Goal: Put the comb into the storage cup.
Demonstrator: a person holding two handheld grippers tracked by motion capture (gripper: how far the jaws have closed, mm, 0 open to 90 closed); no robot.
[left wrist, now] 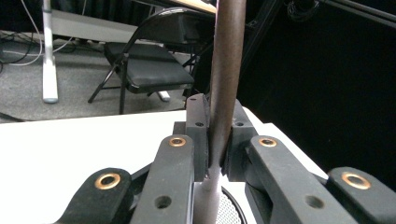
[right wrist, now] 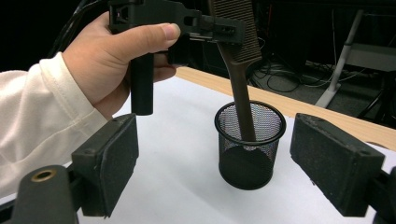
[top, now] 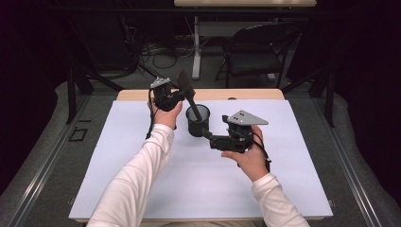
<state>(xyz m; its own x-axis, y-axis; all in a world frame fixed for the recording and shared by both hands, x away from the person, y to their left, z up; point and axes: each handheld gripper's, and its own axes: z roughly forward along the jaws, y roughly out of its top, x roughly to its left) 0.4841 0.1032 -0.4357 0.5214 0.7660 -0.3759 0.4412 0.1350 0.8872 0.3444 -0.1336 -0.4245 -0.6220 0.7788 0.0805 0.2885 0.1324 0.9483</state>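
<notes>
Where the mesh cup (right wrist: 250,144) walls it: comb (right wrist: 238,65) tip blurred.
Left gripper (top: 182,93): clamps comb handle, raised.
Right gripper (right wrist: 215,158): jaws spread, level.

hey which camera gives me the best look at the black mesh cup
The right gripper view: the mesh cup stands whole and close on the white sheet, with the comb handle inside it. The high view shows the cup small, from above. The left gripper view catches just a sliver of its mesh beneath the jaws.
</notes>
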